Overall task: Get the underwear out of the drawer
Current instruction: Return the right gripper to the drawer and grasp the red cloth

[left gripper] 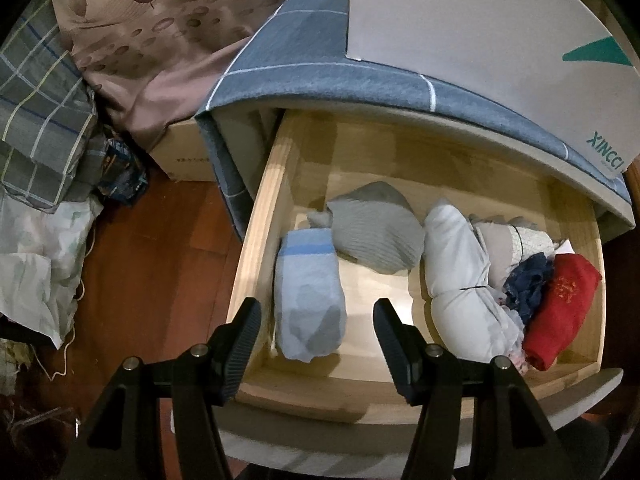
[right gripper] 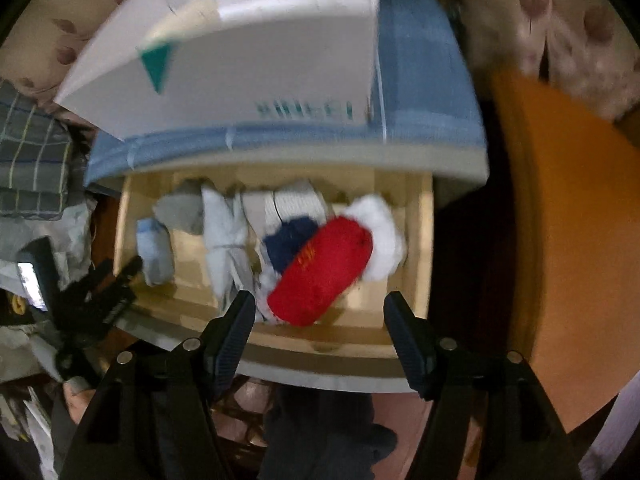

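Open drawer [right gripper: 420, 240] holds rolled underwear; the red roll [right gripper: 320, 272] lies mid-frame in the right wrist view, just above the right gripper [right gripper: 318, 312], jaws apart and empty. In the left wrist view the left gripper [left gripper: 316, 316] is likewise spread and empty, a pale blue roll [left gripper: 308, 292] framed between its fingertips at lower centre.

1. A home bedroom: a pale wooden drawer [left gripper: 256, 264] stands open, full of rolled and folded underwear and socks.
2. Leaf-printed beige bedding [left gripper: 160, 40] and a rumpled grey checked cloth [left gripper: 40, 112] lie beside it, above a reddish wooden floor [left gripper: 160, 260].
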Demonstrator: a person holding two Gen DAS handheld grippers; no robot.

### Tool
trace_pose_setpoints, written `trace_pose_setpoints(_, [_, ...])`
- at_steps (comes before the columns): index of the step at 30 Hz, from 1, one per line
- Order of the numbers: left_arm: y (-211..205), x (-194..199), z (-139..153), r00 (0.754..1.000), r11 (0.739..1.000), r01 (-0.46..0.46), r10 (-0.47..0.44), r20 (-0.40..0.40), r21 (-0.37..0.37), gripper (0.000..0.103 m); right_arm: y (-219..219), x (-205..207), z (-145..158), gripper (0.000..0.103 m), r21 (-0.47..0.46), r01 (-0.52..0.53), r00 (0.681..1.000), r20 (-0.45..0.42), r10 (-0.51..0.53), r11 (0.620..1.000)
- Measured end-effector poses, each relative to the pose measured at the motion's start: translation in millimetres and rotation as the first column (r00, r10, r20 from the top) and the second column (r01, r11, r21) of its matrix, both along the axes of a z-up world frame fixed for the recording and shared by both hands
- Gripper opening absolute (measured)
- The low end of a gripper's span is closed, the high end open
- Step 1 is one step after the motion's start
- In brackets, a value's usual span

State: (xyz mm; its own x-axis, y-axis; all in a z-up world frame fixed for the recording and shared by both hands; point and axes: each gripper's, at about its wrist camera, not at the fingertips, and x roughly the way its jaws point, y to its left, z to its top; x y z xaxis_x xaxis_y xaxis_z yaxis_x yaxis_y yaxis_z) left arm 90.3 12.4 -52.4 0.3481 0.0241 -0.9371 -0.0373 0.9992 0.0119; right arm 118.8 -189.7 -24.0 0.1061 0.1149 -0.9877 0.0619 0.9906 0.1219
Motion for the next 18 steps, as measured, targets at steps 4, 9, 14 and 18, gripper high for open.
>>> trace_pose_setpoints(4, [4.3, -0.7, 0.0, 1.000, 1.000, -0.011, 0.011, -0.002, -0.011, 0.060, 0.1, -3.8, -39.6, 0.064, 0.038, 0.057, 0.997, -0.047, -0.055, 0.998])
trace_pose_setpoints(9, [5.5, -0.1, -0.8, 1.000, 1.000, -0.013, 0.013, -0.004, -0.015, 0.060, 0.5, 0.7, -67.4, 0.063, 0.063, 0.110, 0.992, -0.066, -0.106, 0.992])
trace_pose_setpoints(14, [5.7, 0.6, -2.2, 1.000, 1.000, -0.009, 0.008, -0.006, -0.015, 0.060, 0.9, 9.0, -91.8, 0.062, 0.063, 0.159, 0.984, -0.089, -0.153, 0.985])
trace_pose_setpoints(18, [5.2, 1.1, -2.7, 1.000, 1.000, -0.004, 0.003, -0.009, -0.026, 0.060, 0.6, 11.0, -111.6, 0.062, 0.066, 0.187, 0.977, -0.121, -0.178, 0.980])
